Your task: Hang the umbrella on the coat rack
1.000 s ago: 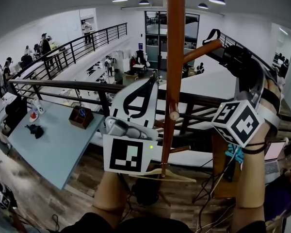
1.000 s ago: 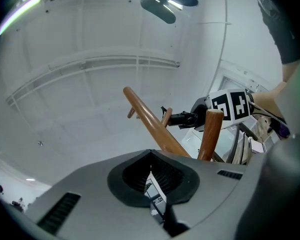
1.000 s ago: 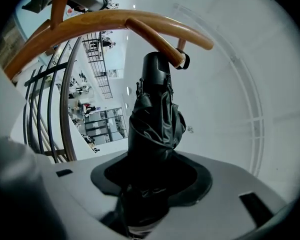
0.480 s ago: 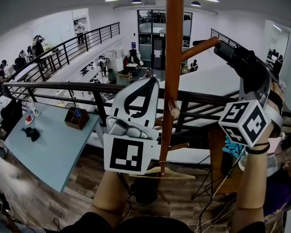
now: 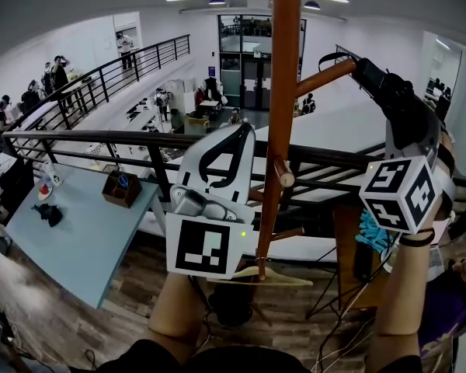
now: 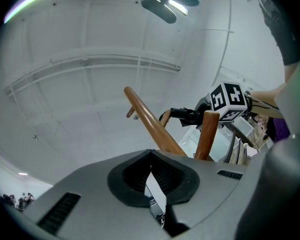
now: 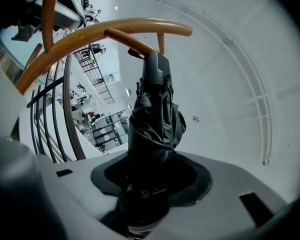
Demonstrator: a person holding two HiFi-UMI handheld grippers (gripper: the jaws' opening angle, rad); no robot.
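Upper right of the head view: the right gripper [image 5: 410, 127] clamps the folded black umbrella [image 5: 379, 80], whose handle end sits at the tip of an upper peg [image 5: 325, 77] on the wooden coat rack [image 5: 283, 92]. The hanging looks close but not yet done. The left gripper [image 5: 239, 134], centre frame, is closed and empty. Whether the umbrella's strap has caught the peg is hard to make out, and the rack's top is cut off.

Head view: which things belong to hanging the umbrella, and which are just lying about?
Part of the job: umbrella; right gripper clamped on it; coat rack; upper peg.
Just about: blue table; wooden box; clothes hanger; railing.
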